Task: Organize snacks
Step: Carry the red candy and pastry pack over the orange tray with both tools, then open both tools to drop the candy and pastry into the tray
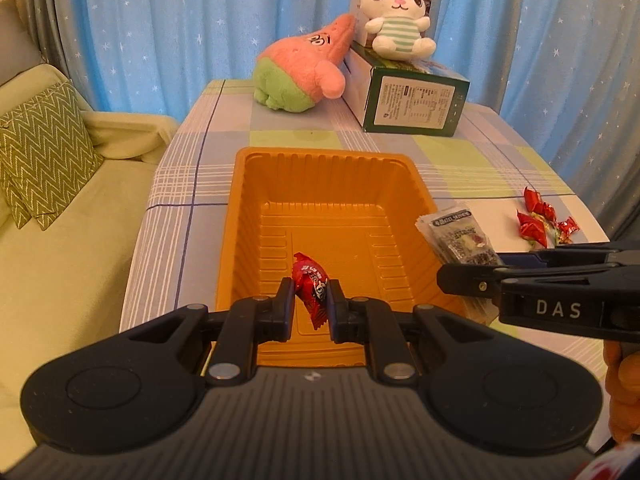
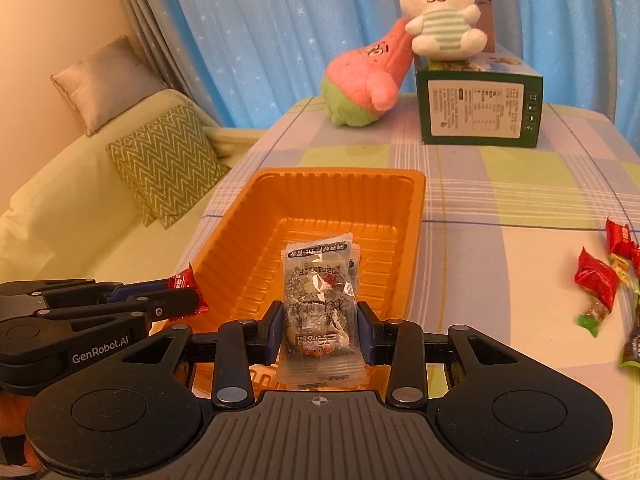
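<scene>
An empty orange plastic tray (image 1: 332,184) sits on the checked tablecloth; it also shows in the right wrist view (image 2: 336,184). My left gripper (image 1: 313,300) is shut on a red wrapped candy (image 1: 311,282) above the tray's near end. My right gripper (image 2: 320,320) is shut on clear snack packets with dark print (image 2: 318,300), also above the tray's near edge. The packets show in the left wrist view (image 1: 460,238), and the red candy shows in the right wrist view (image 2: 188,286). Loose red and green candies (image 2: 600,284) lie on the table to the right.
A pink and green plush (image 1: 304,68) and a white bunny plush (image 1: 396,12) on a green box (image 1: 412,96) stand at the table's far end. A sofa with a zigzag cushion (image 1: 40,152) is on the left. Blue starred curtains hang behind.
</scene>
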